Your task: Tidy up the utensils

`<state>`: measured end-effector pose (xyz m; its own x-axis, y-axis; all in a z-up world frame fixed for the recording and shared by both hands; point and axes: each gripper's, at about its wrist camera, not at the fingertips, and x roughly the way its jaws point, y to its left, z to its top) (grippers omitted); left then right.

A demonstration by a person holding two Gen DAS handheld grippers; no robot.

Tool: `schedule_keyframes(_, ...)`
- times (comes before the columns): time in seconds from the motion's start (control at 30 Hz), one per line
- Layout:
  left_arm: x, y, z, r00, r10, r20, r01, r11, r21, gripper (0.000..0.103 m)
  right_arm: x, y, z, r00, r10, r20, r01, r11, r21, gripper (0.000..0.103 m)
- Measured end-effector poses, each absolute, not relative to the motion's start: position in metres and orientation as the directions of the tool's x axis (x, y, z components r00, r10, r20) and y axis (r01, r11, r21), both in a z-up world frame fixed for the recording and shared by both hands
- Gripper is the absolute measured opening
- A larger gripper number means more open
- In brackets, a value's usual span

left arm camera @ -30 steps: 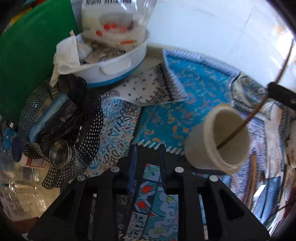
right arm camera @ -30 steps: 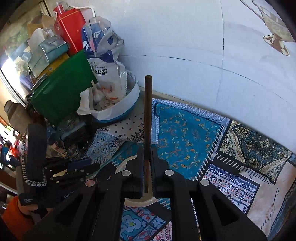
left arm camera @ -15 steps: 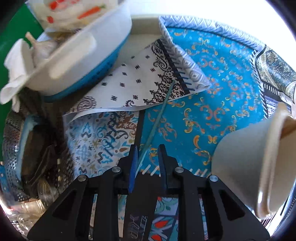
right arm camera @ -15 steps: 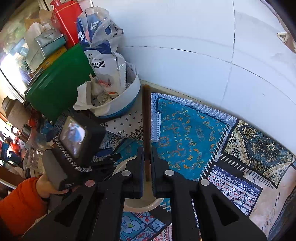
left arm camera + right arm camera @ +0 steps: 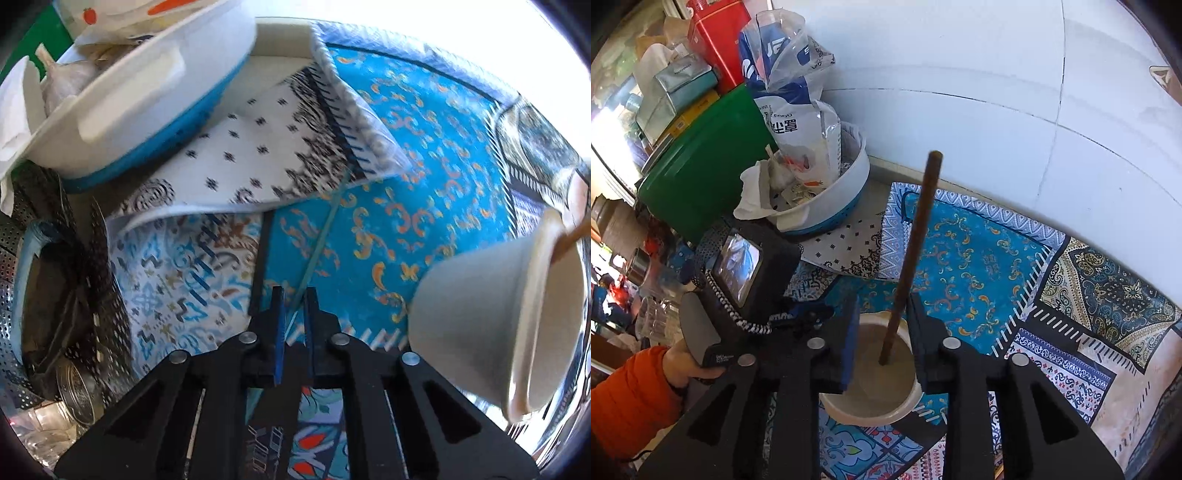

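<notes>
A thin teal stick [image 5: 321,236] lies on the blue patterned cloth [image 5: 424,166]. Its near end runs between the fingers of my left gripper [image 5: 295,306], which points down at the cloth. The jaws are closing around the stick, and a slim gap still shows on each side of it. A brown chopstick [image 5: 912,240] stands leaning in the cream cup [image 5: 908,402], free of my right gripper [image 5: 882,306]. That gripper's jaws are opening on either side of the chopstick, just above the cup. In the left wrist view the cup [image 5: 480,314] stands at the right.
A white and blue basin [image 5: 827,206] of bags and garlic stands at the back left by a green board [image 5: 701,166]. A perforated steel steamer [image 5: 85,295] lies left of the cloth. A folded cloth flap [image 5: 258,147] lies behind the stick. A hand [image 5: 683,362] in an orange sleeve holds the left tool.
The left gripper sank to the cloth over the teal stick and narrowed its jaws. The right jaws parted and let go of the brown chopstick, which now leans in the cup.
</notes>
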<state>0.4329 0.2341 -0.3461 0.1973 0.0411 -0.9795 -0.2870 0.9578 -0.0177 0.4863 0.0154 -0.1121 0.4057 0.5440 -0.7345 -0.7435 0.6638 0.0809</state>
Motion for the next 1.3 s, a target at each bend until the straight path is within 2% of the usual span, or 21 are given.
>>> schedule_keyframes(0.2, 0.408, 0.216, -0.346, 0.192, 0.049, -0.980, -0.286, 0.958, -0.008, 0.003, 0.480, 0.007, -0.106, 0.434, 0.535, -0.725, -0.738, 0.673, 0.055, 0.026)
schedule_keyframes(0.43, 0.367, 0.208, -0.328, 0.255, 0.042, -0.966, -0.341, 0.939, -0.049, 0.003, 0.460, -0.007, -0.093, 0.489, 0.533, -0.691, -0.739, 0.674, -0.003, 0.036)
schedule_keyframes(0.7, 0.341, 0.203, -0.265, 0.414, 0.068, -0.908, -0.371, 0.923, -0.100, 0.002, 0.452, -0.023, -0.087, 0.510, 0.536, -0.673, -0.729, 0.685, -0.007, 0.037)
schedule_keyframes(0.97, 0.353, 0.178, -0.159, 0.613, 0.148, -0.776, -0.322, 0.944, -0.075, 0.002, 0.444, -0.050, -0.077, 0.554, 0.533, -0.639, -0.699, 0.715, -0.009, 0.043)
schedule_keyframes(1.2, 0.373, 0.152, -0.115, 0.701, 0.141, -0.699, -0.259, 0.964, -0.066, 0.002, 0.438, -0.072, -0.074, 0.605, 0.501, -0.619, -0.658, 0.752, -0.035, 0.043)
schedule_keyframes(1.3, 0.381, 0.141, -0.114, 0.700, 0.133, -0.701, -0.236, 0.970, -0.052, 0.002, 0.434, -0.086, -0.073, 0.630, 0.479, -0.611, -0.635, 0.771, -0.051, 0.043)
